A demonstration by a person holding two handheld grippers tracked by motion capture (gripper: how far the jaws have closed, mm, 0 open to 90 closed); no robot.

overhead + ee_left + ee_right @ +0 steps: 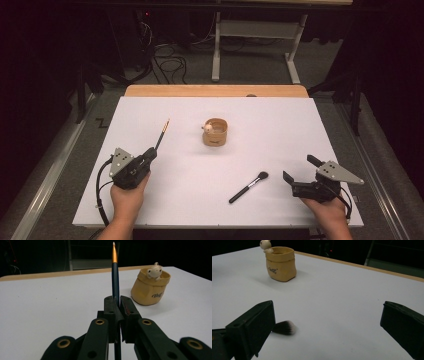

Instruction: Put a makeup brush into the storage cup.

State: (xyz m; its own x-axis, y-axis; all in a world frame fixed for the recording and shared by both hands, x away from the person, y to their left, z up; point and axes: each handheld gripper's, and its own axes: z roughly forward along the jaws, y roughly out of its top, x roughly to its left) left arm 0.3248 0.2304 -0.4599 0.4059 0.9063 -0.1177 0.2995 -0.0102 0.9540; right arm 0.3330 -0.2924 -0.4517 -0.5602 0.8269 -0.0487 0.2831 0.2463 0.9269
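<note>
slim dark brush, gold-tipped, clamped.

Left tool clamped on thin brush, right tool wide beside makeup brush.

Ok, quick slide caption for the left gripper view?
Left gripper clamps a dark thin brush, pointing it beside the tan pouch-shaped cup.

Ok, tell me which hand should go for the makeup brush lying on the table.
Right. The right gripper is open and empty beside the makeup brush, while the left gripper is shut on a thin brush, across the table.
</note>
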